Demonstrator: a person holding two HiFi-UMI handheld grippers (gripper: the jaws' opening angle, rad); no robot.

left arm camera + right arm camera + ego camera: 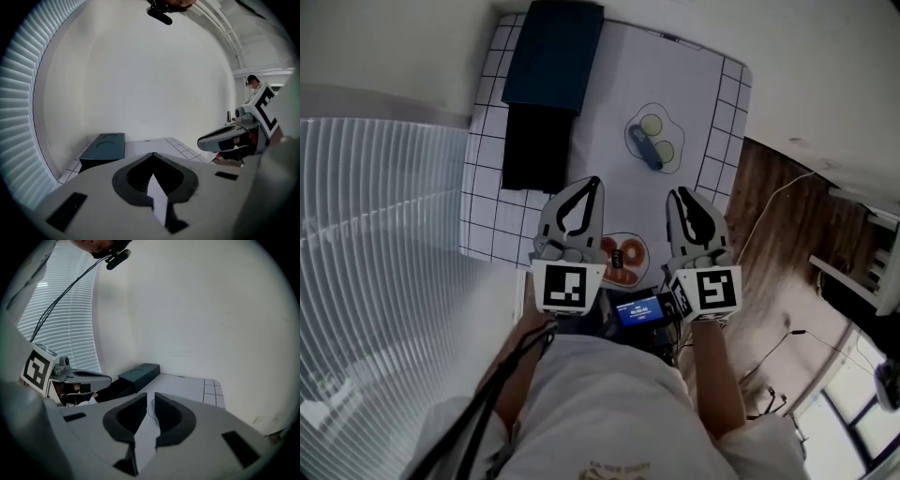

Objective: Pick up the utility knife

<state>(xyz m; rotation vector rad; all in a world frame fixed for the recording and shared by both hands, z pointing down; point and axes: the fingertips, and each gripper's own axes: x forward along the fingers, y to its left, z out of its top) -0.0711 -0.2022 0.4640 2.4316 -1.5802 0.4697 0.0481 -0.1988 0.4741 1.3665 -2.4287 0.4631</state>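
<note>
The utility knife (pixel 646 148), blue-grey, lies on a drawn outline beside two yellow-green discs on the white mat (pixel 609 75), toward the table's right side. Both grippers hover over the near edge, short of the knife. My left gripper (pixel 594 181) (pixel 152 154) is shut, tips touching, with nothing in it. My right gripper (pixel 676 193) (pixel 150 395) shows a narrow gap between its pads and holds nothing. The knife lies ahead of the right gripper and slightly to its left. Neither gripper view shows the knife.
A dark blue box (pixel 553 52) (pixel 104 145) (pixel 139 372) lies at the far left, with a black slab (pixel 536 145) in front of it. A red-orange item (pixel 623 261) sits at the near edge between the grippers. Blinds (pixel 375 234) stand left, wooden floor (pixel 769 216) right.
</note>
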